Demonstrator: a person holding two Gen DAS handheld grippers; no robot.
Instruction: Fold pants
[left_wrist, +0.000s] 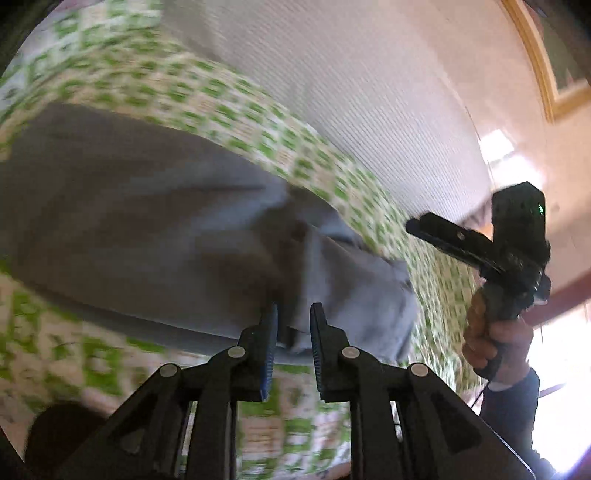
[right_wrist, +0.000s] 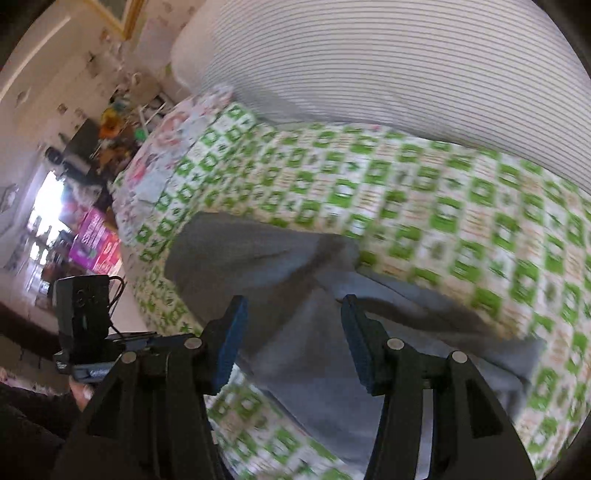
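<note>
While both frames are smeared with blur, the left gripper (left_wrist: 293, 325) stands nearest its own lens with its blue-padded jaws slightly parted and nothing clamped between them; only an edge of grey cloth shows through the narrow gap, and whether it touches a pad cannot be told. Just beyond those tips lie the grey pants (left_wrist: 155, 206), folded over on themselves and spread across the green-and-white checked bedspread (left_wrist: 229, 110), their thick folded end reaching toward the bed's near edge. In the right wrist view, the right gripper (right_wrist: 291, 328) is released, its jaws set wide apart and empty, with the pants (right_wrist: 295, 332) lying below and beyond them, seen through the gap between the pads. The garment runs from the near edge of the bed up toward its middle, one wrinkled part trailing off to the right. Past the pants the bedspread (right_wrist: 424, 192) stretches on to a white striped pillow (right_wrist: 388, 62) at the far side. The right gripper (left_wrist: 417, 226) also shows in the left wrist view, carried in the person's hand (left_wrist: 495, 343) off the bedspread's right edge, clear of the cloth.
</note>
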